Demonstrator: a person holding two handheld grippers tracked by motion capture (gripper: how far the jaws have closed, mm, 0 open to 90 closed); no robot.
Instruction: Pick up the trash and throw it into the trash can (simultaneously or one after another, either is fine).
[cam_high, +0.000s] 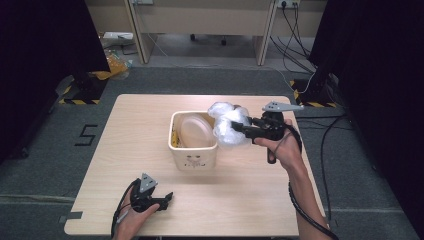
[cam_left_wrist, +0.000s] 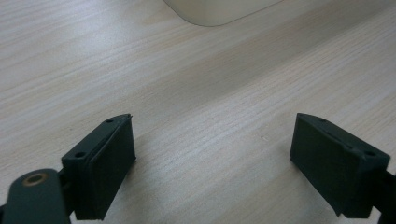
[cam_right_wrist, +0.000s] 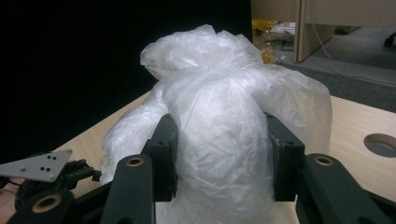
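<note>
A crumpled clear plastic bag (cam_high: 227, 124) is held in the air by my right gripper (cam_high: 239, 128), just right of the cream bin (cam_high: 194, 155) in the middle of the table. In the right gripper view the bag (cam_right_wrist: 219, 116) bulges between both black pads (cam_right_wrist: 163, 158), which press on it. Inside the bin lies a pale round plate or lid (cam_high: 196, 131). My left gripper (cam_high: 169, 198) rests near the table's front edge, open, with bare wood between its fingers (cam_left_wrist: 105, 163). The bin's rounded bottom corner (cam_left_wrist: 219, 11) lies ahead of it.
The light wooden table (cam_high: 125, 145) has a round hole (cam_right_wrist: 380, 143) near one corner. Past the far edge are desk legs, cables on the floor and black curtains on both sides. A black cable trails from each gripper.
</note>
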